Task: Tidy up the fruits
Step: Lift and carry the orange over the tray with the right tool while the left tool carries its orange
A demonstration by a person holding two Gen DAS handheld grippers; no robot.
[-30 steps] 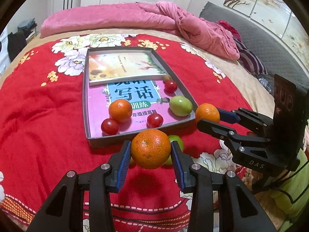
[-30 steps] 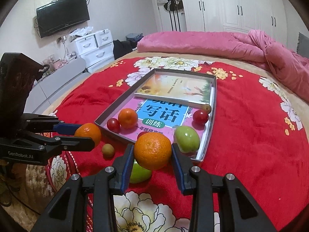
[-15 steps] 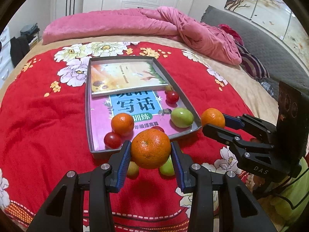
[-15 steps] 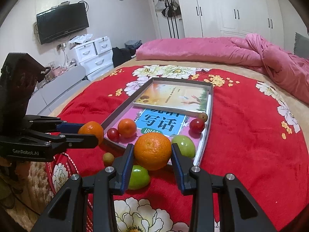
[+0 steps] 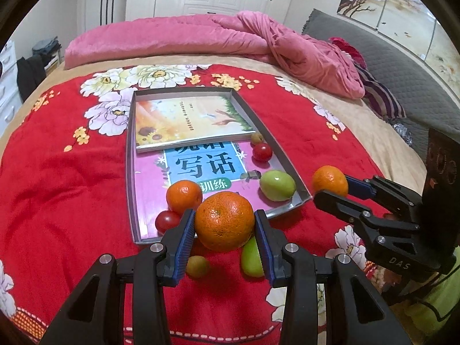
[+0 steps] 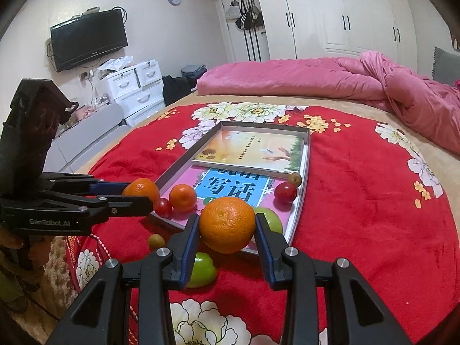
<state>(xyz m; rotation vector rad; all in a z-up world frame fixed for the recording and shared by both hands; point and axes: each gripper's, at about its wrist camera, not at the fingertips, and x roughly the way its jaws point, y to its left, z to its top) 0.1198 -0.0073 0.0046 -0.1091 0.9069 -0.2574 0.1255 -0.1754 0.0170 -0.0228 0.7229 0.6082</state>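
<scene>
Oranges are riding clamped in both grippers, left (image 5: 225, 225) and right (image 6: 227, 224), hovering near the tray (image 5: 287, 162) (presumably to join the fruit there).

Bedspread (image 5: 57, 201): we see soft, matt plush cloth.
Tray (image 5: 130, 172): dull grey metal, we think.
Books (image 5: 187, 120): glossy paper covers.
Oranges (image 5: 224, 221): dimpled, slightly shiny peel.
Gripper pads (image 5: 187, 238): ribbed blue, rubbery-looking.

light: bright, even indoor | focus: sharp | edges: fisheye-warped, dark vignette
</scene>
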